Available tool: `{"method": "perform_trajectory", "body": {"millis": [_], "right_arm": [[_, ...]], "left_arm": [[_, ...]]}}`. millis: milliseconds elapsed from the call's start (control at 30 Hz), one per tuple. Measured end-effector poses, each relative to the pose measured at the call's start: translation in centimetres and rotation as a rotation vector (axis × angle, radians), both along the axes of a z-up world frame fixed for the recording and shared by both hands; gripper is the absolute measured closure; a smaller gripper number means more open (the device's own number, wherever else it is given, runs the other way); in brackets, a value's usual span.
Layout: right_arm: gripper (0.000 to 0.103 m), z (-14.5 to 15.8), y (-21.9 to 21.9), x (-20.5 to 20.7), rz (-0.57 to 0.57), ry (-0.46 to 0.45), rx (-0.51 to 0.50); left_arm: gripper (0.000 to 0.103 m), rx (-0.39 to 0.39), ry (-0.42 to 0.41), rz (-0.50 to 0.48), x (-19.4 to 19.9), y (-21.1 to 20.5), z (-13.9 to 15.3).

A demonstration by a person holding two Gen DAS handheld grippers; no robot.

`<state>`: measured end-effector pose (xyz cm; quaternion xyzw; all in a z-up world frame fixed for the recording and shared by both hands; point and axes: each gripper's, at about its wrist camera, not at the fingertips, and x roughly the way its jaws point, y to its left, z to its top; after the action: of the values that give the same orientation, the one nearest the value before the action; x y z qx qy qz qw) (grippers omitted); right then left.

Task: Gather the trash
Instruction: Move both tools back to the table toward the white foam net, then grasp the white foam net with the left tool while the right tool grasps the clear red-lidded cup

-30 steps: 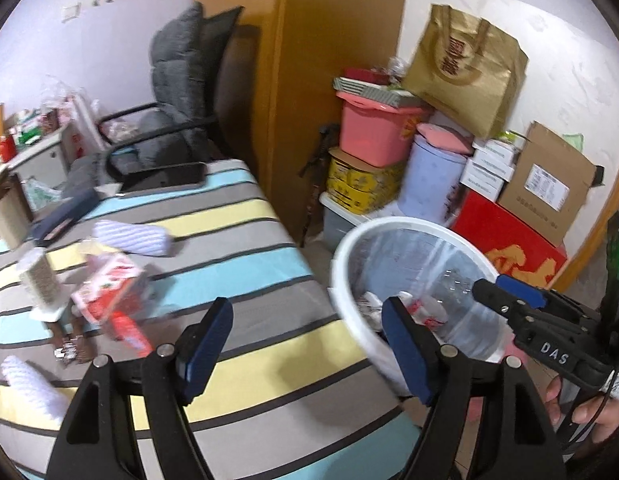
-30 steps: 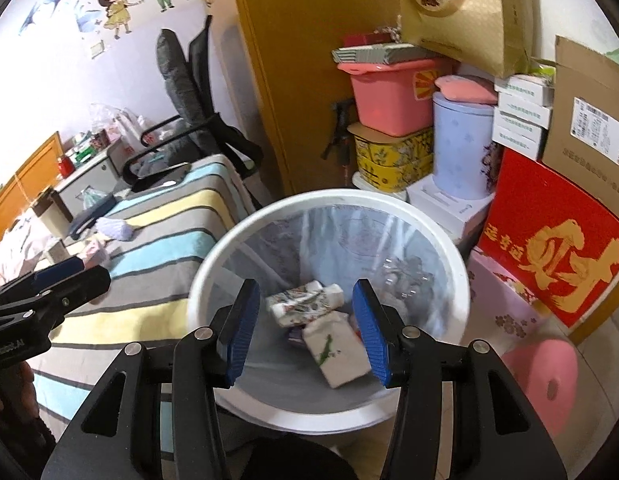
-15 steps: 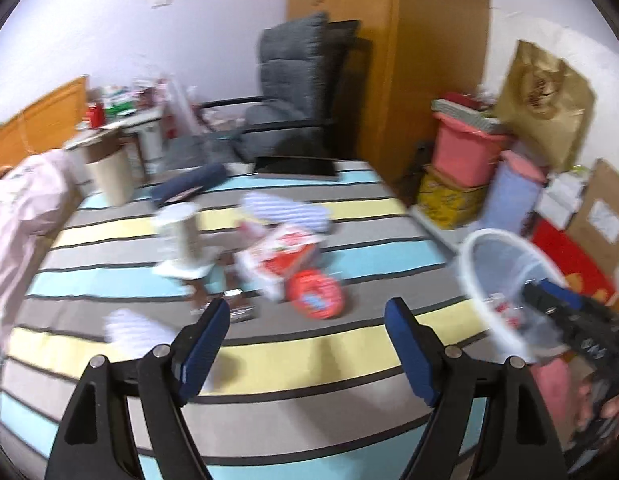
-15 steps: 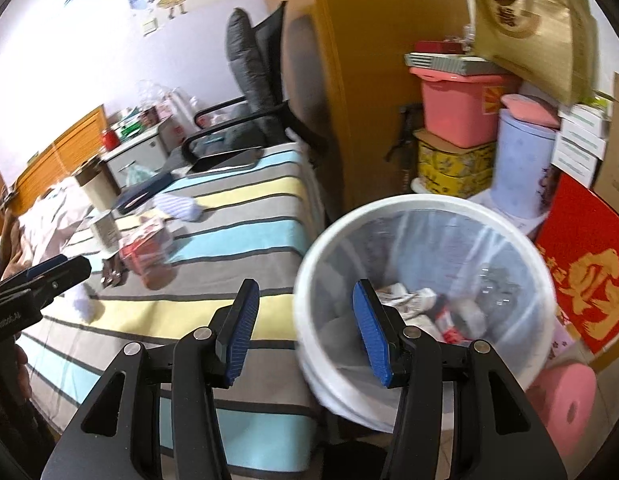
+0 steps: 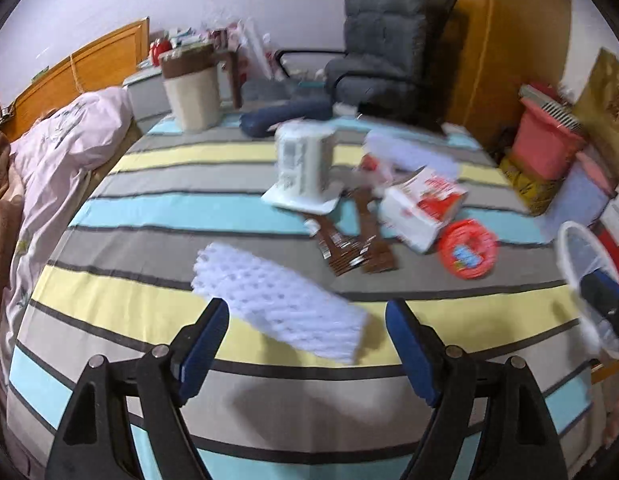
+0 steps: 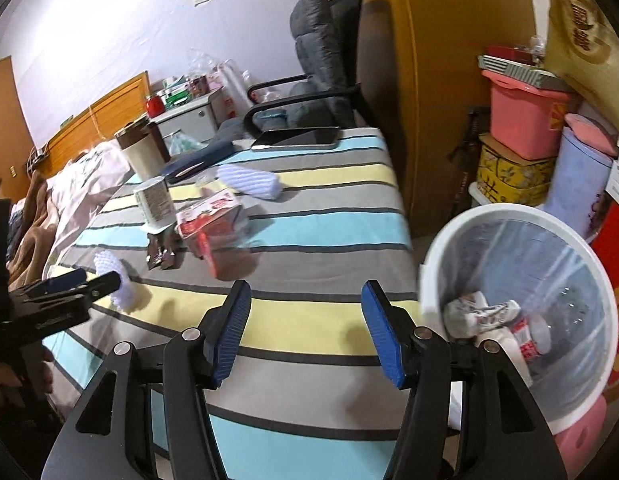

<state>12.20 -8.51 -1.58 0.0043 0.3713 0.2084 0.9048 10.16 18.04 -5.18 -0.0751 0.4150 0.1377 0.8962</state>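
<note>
Trash lies scattered on the striped bed (image 5: 149,216), the white foam net (image 5: 277,312) nearest the wide-open, empty left gripper (image 5: 307,344), while the right gripper (image 6: 305,332), jaws opening on nothing, hangs beside the bin (image 6: 521,216).

Left wrist view: mounted behind left claw (image 5: 307,344), tilted down over striped bed (image 5: 149,216), close above foam net (image 5: 277,308) just ahead of fingers.
Right wrist view: behind right claw (image 6: 305,332), angled down at bed edge, bin (image 6: 589,264) to right of fingers.
Shared: bed, foam net (image 6: 109,268), red-white box (image 5: 423,208) (image 6: 209,216), chair (image 5: 381,52) (image 6: 321,60), bin (image 5: 581,256).
</note>
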Motion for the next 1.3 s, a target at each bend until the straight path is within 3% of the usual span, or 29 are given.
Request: {"method": "perform_trajectory", "body": {"millis": [300, 633, 900, 1100, 1300], "right_arm": [[0.044, -0.2, 3.6, 0.8, 0.056, 0.009, -0.029], [0.044, -0.8, 6.3, 1.1, 0.106, 0.051, -0.026], [0.044, -0.6, 6.5, 1.7, 0.075, 0.070, 0.013], [0.044, -1.0, 8.1, 2.7, 0.064, 0.093, 0.008], [0.044, -1.8, 9.1, 3.8, 0.070, 0.104, -0.027]], "left_arm": [[0.021, -0.026, 0.029, -0.001, -0.6, 2.1, -1.1], [0.021, -0.015, 0.023, 0.071, -3.7, 6.2, -0.9], [0.021, -0.019, -0.070, 0.115, -6.3, 7.8, 1.8], [0.021, -0.075, -0.111, 0.087, -4.4, 8.1, 2.7], [0.021, -0.087, -0.057, 0.092, -2.2, 8.6, 1.1]]}}
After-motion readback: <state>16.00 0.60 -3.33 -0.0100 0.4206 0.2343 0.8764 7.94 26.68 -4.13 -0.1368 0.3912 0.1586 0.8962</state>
